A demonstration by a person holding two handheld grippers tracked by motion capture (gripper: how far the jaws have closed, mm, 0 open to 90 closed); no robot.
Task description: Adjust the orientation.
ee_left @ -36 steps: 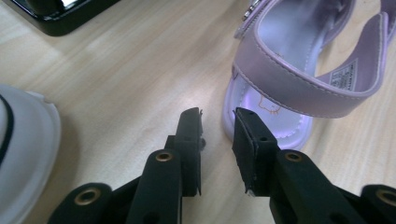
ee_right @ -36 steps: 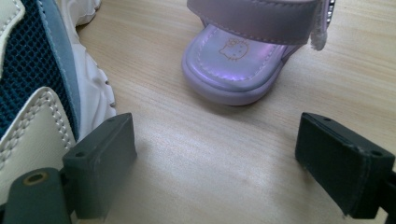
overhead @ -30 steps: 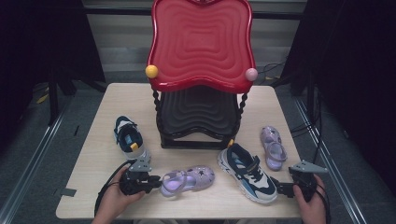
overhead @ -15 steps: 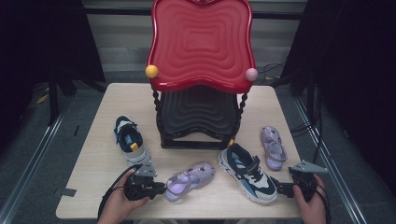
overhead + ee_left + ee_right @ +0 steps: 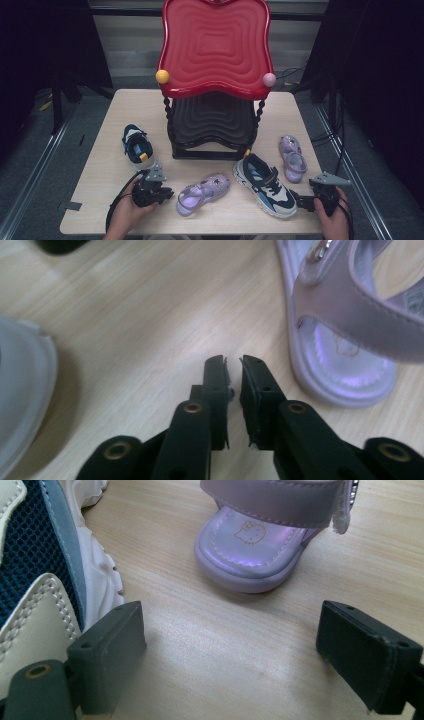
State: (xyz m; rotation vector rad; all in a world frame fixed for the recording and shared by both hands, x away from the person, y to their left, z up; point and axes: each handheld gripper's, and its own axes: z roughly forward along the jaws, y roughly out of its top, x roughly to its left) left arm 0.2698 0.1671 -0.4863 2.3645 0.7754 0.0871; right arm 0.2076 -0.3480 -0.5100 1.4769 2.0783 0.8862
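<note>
My left gripper [image 5: 167, 192] lies near the table's front edge, just left of a purple sandal [image 5: 202, 192]. Its jaws have just been closing and stand shut with nothing between them [image 5: 233, 362]; the sandal [image 5: 345, 315] lies to their right, apart from them. My right gripper [image 5: 296, 201] rests at the front right, open [image 5: 235, 622], with bare table between its pads. A blue and white sneaker [image 5: 265, 185] lies just left of it [image 5: 45, 555]. A second purple sandal [image 5: 292, 157] lies beyond it [image 5: 260, 550].
A two-tier stand occupies the table's middle and back, with a red top tray [image 5: 215, 45] over a black lower tray [image 5: 215, 120]. Another blue sneaker [image 5: 137, 147] lies left of the stand; its white sole [image 5: 20, 390] is close to the left gripper.
The left gripper has shifted slightly back from the purple sandal toward the table's front edge. The right gripper and the shoes have stayed where they were.
</note>
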